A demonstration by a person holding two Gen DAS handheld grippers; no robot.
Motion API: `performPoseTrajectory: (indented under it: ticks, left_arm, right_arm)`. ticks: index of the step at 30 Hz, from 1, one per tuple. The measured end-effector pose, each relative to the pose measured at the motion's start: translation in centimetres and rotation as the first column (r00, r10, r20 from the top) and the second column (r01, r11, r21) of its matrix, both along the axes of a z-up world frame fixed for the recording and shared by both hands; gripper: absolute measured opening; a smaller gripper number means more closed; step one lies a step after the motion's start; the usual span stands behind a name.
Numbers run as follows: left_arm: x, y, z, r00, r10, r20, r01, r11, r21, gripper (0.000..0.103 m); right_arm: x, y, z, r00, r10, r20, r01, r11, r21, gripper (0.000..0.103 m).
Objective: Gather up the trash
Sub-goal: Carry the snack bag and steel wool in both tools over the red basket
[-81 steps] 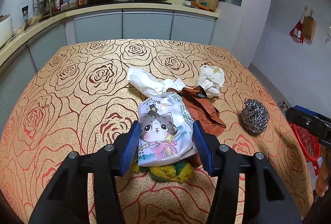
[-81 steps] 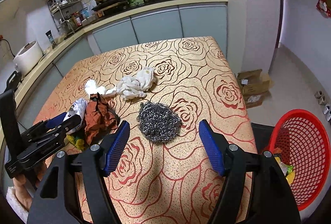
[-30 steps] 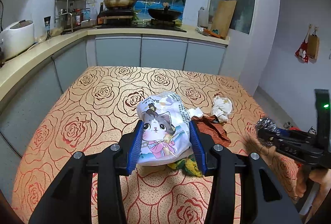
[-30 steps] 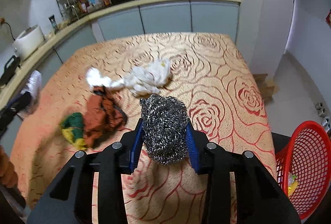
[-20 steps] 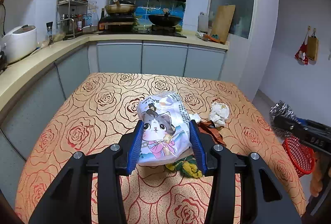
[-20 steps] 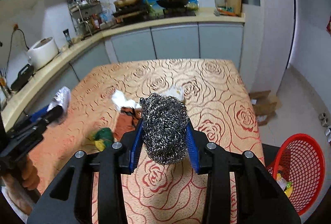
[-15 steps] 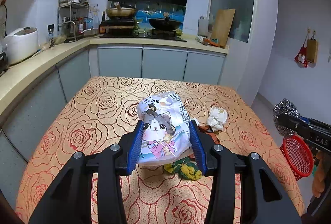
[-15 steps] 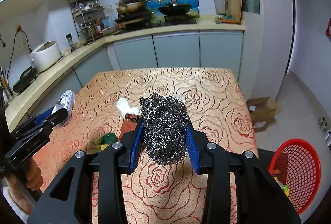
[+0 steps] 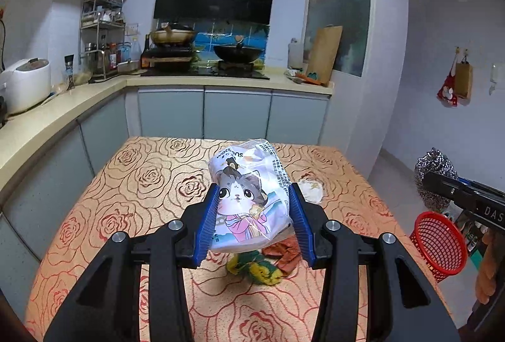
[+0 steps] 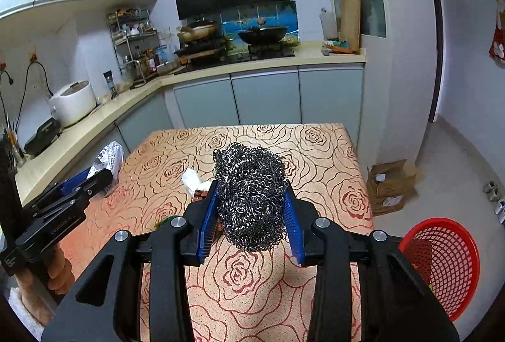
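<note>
A plastic snack bag (image 9: 249, 200) printed with a cartoon cat was pinched between the blue pads of the left claw (image 9: 254, 220), held up in the air above the bench (image 9: 142, 184). A ball of steel wool (image 10: 251, 196) was pinched the same way in the right claw (image 10: 251, 223), also clear of the bench. Both looked lifted for carrying to the red mesh basket (image 10: 442, 266), which stood on the floor off the bench's right side. Its inside was mostly hidden; a few scraps showed near the bottom. On the rose-patterned bench below lay a green-and-yellow rag (image 9: 252, 267), a crumpled brown wrapper (image 9: 284, 253) touching it, and a wad of white paper (image 9: 311, 189) farther back, apparently awaiting collection.
</note>
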State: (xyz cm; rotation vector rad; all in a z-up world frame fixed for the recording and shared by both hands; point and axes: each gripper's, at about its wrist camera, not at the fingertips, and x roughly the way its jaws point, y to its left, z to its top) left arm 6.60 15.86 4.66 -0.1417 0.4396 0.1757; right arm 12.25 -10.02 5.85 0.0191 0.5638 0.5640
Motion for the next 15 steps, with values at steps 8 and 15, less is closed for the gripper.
performPoseTrajectory:
  ticks: [8,15]
  left_arm:
    - [0.3,-2.1,0.5,0.999,-0.040,0.014,0.040,0.999,0.014,0.043]
    - [0.9,-3.9,0.9,0.996,-0.089,0.023,0.088,0.996,0.025,0.043]
  right_arm:
    - [-0.6,-2.0,0.8,1.000,-0.026,0.018,0.025,0.999,0.025,0.037]
    - [-0.8,-3.7,1.0,0.998,-0.061,0.025,0.060,0.997,0.040,0.037]
